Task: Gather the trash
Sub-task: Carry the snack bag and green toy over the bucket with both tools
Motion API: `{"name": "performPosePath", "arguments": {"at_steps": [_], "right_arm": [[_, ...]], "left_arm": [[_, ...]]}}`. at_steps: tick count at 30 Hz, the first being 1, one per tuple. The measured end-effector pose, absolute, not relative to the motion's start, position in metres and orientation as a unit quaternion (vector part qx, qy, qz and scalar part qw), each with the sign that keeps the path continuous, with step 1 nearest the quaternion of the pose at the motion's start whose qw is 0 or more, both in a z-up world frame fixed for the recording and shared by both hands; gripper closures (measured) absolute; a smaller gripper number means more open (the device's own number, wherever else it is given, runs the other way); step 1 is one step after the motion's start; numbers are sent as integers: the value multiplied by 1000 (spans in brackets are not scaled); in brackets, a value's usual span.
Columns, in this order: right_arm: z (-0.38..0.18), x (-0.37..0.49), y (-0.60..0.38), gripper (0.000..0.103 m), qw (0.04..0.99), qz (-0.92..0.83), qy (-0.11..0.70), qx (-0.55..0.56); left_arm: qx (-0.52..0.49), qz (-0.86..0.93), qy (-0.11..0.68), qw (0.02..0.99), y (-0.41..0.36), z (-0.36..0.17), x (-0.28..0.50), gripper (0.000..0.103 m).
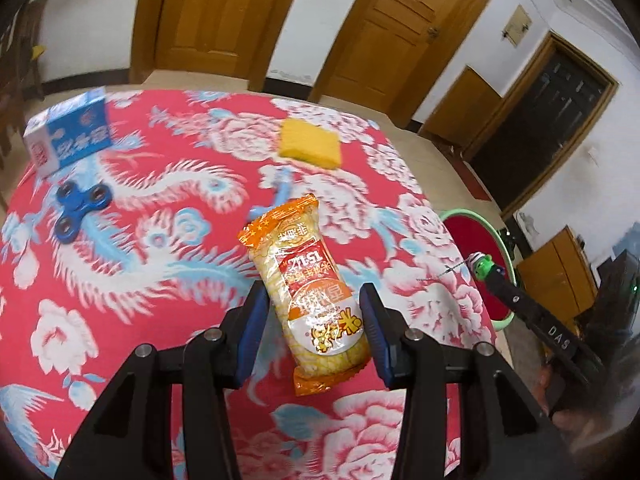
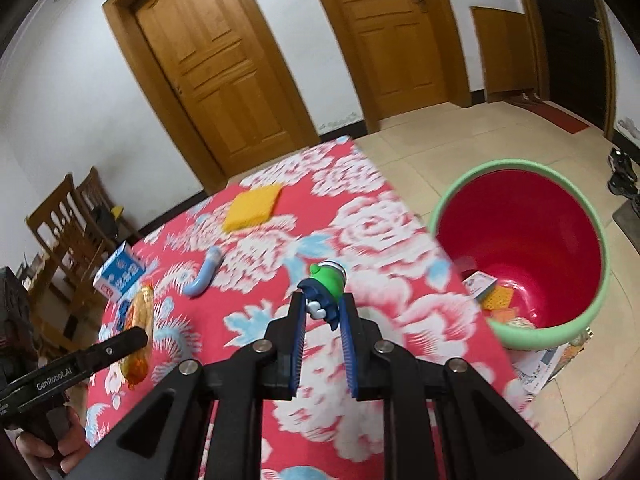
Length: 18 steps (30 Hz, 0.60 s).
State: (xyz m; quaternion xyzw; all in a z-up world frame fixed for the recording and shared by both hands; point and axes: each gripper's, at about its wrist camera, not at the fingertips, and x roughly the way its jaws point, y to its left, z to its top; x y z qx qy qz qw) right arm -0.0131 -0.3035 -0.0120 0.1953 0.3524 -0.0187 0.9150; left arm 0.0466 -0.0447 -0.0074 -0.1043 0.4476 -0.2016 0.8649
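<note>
My left gripper has its two blue pads on either side of an orange snack packet. The packet runs the long way between my fingers, with its far end sticking out past my fingertips and its near end back by my black frame. The pads look like they press on its sides, so I think I am holding it, but the picture is a bit blurry there. Below the packet is the red tablecloth with white flowers.

My right gripper is squeezed shut on a small green toy. The toy's blue and white bottom part sits between my fingertips, and its green top pokes out in front. I hold it up above the cloth, near the table's right edge.

Just past that edge, down on the floor, stands the red bin with a green rim. It already has some papers and small packets at the bottom. The bin is to the right of my toy and apart from it.

Other things lie on the cloth. A yellow sponge is far away from me. A blue and white box is at the far left, and a blue spinner is just in front of it. A light blue bent tube lies between the sponge and the packet.
</note>
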Motion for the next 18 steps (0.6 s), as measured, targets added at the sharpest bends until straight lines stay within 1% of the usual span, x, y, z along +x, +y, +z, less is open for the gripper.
{"name": "performPosePath", "arguments": {"at_steps": [9, 18], "right_arm": [[-6, -27, -358, 84, 917, -67, 325, 220], [-16, -34, -414, 84, 908, -116, 319, 247]], "left_arm": [[-69, -233, 443, 863, -93, 1, 50, 56], [-32, -268, 443, 855, -154, 3, 58, 56]]}}
